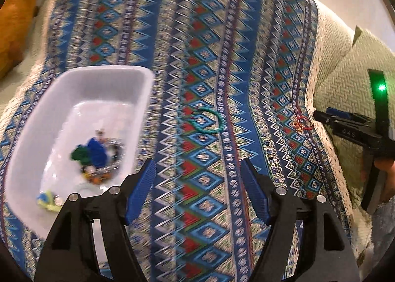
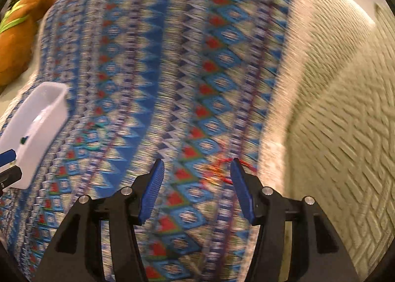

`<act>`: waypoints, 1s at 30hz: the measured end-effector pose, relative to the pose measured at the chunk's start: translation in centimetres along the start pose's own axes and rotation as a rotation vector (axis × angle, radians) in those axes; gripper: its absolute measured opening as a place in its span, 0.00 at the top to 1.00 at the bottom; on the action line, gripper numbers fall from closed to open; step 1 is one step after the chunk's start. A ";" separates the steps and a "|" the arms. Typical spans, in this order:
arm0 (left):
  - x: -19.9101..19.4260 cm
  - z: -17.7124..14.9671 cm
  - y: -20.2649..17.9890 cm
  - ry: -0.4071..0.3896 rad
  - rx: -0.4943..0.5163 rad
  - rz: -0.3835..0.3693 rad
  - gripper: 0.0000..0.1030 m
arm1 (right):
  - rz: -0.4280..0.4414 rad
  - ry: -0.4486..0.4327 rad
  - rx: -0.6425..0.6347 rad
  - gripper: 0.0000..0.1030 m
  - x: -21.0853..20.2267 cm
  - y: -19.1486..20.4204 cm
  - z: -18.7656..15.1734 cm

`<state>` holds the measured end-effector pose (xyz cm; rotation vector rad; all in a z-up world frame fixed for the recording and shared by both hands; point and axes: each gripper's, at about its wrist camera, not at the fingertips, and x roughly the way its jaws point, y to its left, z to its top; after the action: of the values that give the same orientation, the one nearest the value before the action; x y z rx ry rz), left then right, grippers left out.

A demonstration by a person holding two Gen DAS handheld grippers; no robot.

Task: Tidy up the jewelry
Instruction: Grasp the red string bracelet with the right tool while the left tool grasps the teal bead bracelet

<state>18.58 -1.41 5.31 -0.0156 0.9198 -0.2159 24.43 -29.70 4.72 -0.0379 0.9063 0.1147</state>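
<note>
I found two loose pieces left on the patterned cloth [image 1: 209,34]. The red bracelet [image 2: 222,170] lay in the lower middle of the right wrist view, directly ahead of the right tongs [image 2: 197,184] and between the lines of its two blue pads; those tongs stood partly open with nothing held. In the left wrist view the same piece sat at centre right, beside the cloth's lace edge. The green bracelet [image 1: 206,120] lay at the centre of that view, ahead of the left tongs [image 1: 197,186], which stood wide open and empty. The white tray [image 1: 74,79], lower left there, already held several pieces. I judged the right hand nearer the red bracelet, the left nearer the green; both are flat rings with no long axis
</note>
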 end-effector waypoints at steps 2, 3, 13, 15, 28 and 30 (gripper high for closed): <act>1.7 0.3 -1.1 0.005 0.020 -0.002 0.31 | -0.011 0.005 0.011 0.46 0.3 -1.1 -0.4; 2.3 0.4 -1.5 0.008 0.029 -0.004 0.31 | -0.014 0.009 0.017 0.46 0.5 -1.8 -0.6; 9.4 1.9 -4.3 0.021 0.104 -0.005 0.33 | 0.169 -0.008 -0.105 0.46 3.7 2.1 1.7; 10.5 2.2 -4.3 0.025 0.103 0.017 0.37 | 0.180 -0.009 -0.129 0.46 4.7 3.4 2.7; 15.4 3.9 -3.6 0.028 0.130 0.162 0.66 | 0.056 0.016 -0.023 0.46 6.0 -0.6 3.1; 15.8 4.1 -3.5 0.033 0.116 0.166 0.72 | 0.017 0.027 0.011 0.46 6.3 -2.1 2.8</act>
<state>30.47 -8.15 -4.28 0.1717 0.9353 -0.1148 30.69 -31.05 1.48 -0.0213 0.9342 0.1256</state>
